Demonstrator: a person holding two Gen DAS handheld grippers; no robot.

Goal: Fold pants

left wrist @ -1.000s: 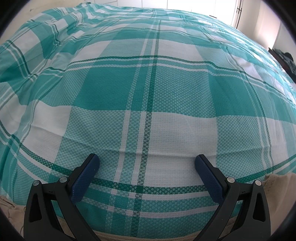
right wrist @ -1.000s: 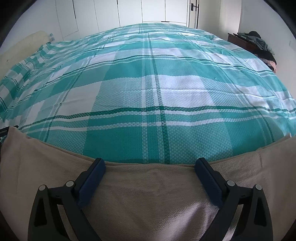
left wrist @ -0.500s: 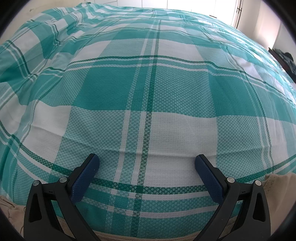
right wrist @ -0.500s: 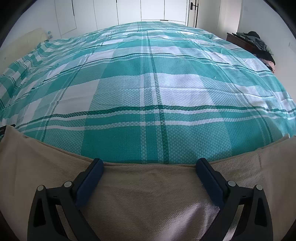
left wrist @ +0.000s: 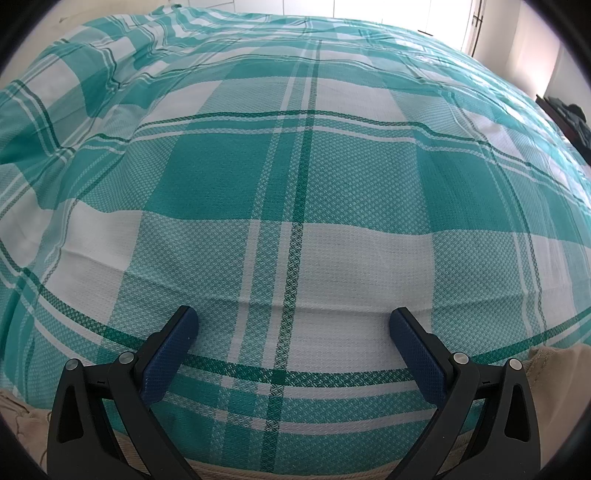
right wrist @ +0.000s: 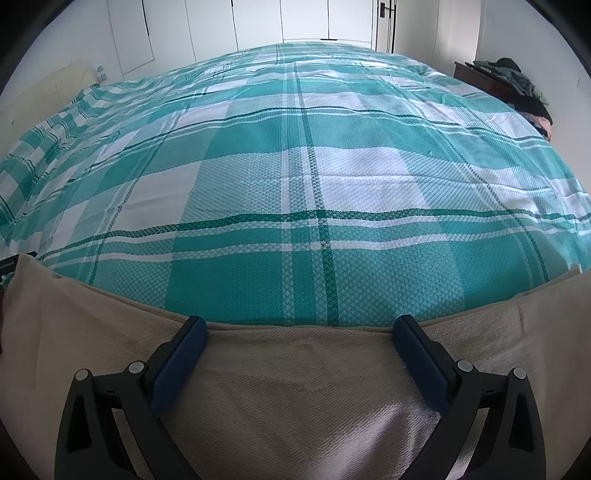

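Bed cover [right wrist: 295, 177]: teal-and-white plaid with dark green lines, woven in a fine diamond texture; spreads across nearly the whole of both views, lying mostly flat, rumpled toward the far left [left wrist: 110, 62].

Room: white walls and a row of white panelled cupboard doors [right wrist: 258, 22] beyond the far end of the bed. A pale cushion or headboard [right wrist: 48, 85] stands along the left side. A dark wooden piece of furniture [right wrist: 476, 75] at far right carries a heap of dark and pink clothes [right wrist: 524, 92].

Pants [right wrist: 280, 398]: beige ribbed cloth, laid on the cover at the near edge of the bed. In the right wrist view they fill the lower band from left to right, directly beneath the gripper. In the left wrist view only strips show, at lower right [left wrist: 550, 373] and along the bottom edge.

Right gripper [right wrist: 297, 328]: black frame, blue pads, jaws spread wide, nothing between them; tips over the pants' far edge.

Left gripper [left wrist: 293, 319]: same make, jaws spread wide, nothing held, over bare cover.

Writing: none readable on any item.
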